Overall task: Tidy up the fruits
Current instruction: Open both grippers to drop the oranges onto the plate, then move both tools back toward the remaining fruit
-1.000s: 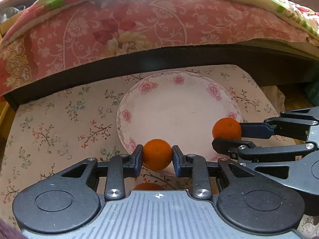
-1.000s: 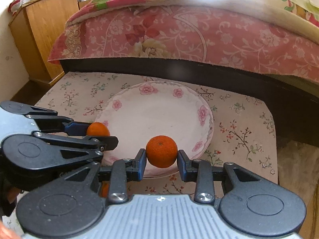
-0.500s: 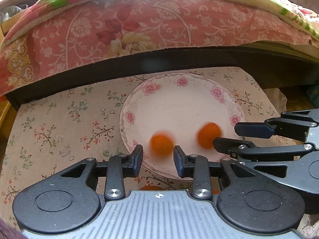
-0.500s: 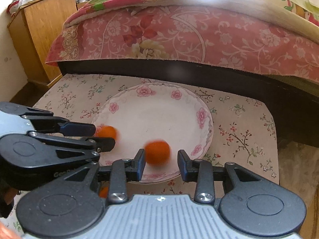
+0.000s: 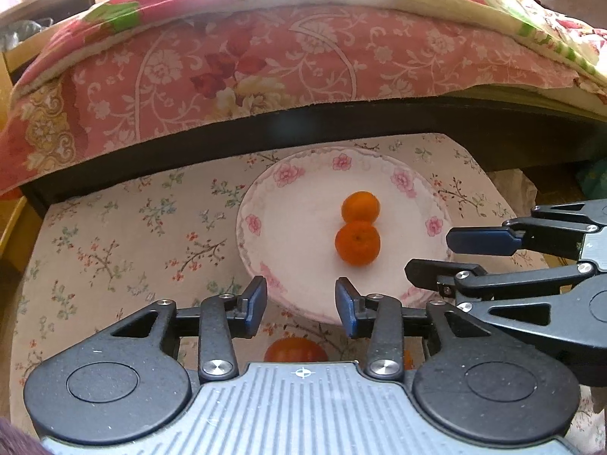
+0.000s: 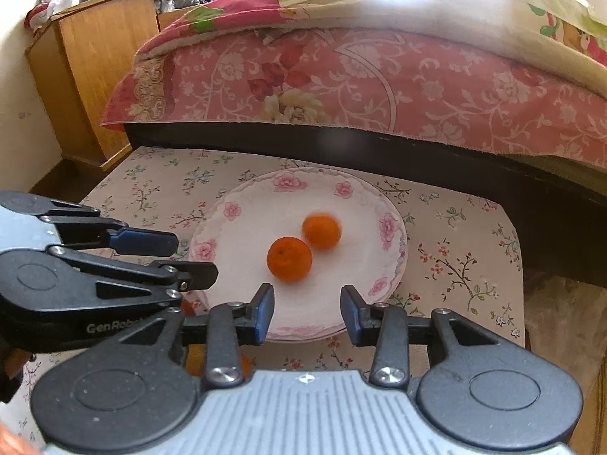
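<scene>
- The bed (image 5: 265,76) fills the background, its pink floral quilt (image 6: 379,76) hanging over the dark frame right along the far edge of the worktop.
- A wooden cabinet (image 6: 95,57) stands off beyond the worktop's far left corner, seen from the right wrist camera.
- The worktop (image 5: 114,235) itself is spread with a small-flower cloth, and everything in play sits on it.
- The plate (image 5: 296,174), white with pink roses around the rim, sits toward the worktop's far edge, a little to the right of its middle.
- The left tool (image 5: 301,305) hovers over the plate's near rim, jaws spread wide with nothing between them.
- The right tool (image 6: 307,313) is at the same near rim, just to the right of the left one, jaws likewise wide apart and holding nothing.
- Near orange (image 5: 357,243) rests in the middle of the plate, sharp and settled, stem dimple showing.
- Far orange (image 5: 360,207) sits right behind it, touching or all but touching; it looks slightly blurred in the right wrist view (image 6: 321,232).
- Another orange (image 5: 296,349) peeks out on the cloth just under the left tool, off the plate toward the worktop's near edge, mostly hidden by the tool body.
</scene>
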Motion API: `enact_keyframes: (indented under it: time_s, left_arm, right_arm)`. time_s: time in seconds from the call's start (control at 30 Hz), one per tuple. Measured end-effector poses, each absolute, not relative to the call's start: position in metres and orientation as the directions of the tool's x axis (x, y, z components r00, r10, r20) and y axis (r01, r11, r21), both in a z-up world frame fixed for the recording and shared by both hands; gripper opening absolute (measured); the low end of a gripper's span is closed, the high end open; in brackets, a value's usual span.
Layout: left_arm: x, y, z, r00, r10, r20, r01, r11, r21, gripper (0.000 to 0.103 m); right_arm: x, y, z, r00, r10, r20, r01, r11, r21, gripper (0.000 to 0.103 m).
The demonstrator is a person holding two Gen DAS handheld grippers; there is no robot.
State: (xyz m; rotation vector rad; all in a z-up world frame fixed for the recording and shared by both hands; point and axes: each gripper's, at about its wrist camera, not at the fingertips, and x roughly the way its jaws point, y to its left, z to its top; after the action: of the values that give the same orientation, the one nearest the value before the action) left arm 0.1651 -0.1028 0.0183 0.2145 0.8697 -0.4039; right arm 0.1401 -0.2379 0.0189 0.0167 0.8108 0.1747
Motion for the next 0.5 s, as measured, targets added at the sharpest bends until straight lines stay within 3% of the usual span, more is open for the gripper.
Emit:
enact_keyframes:
  time_s: [0.5]
  left_arm:
    - [0.123,-0.077,0.012,0.534,-0.234,-0.812,0.474,0.879,0.058,0.051]
  right_arm:
    - [0.103,-0.208,0.02,0.623,0.22,-0.75,-0.246,0.966,0.078,0.041]
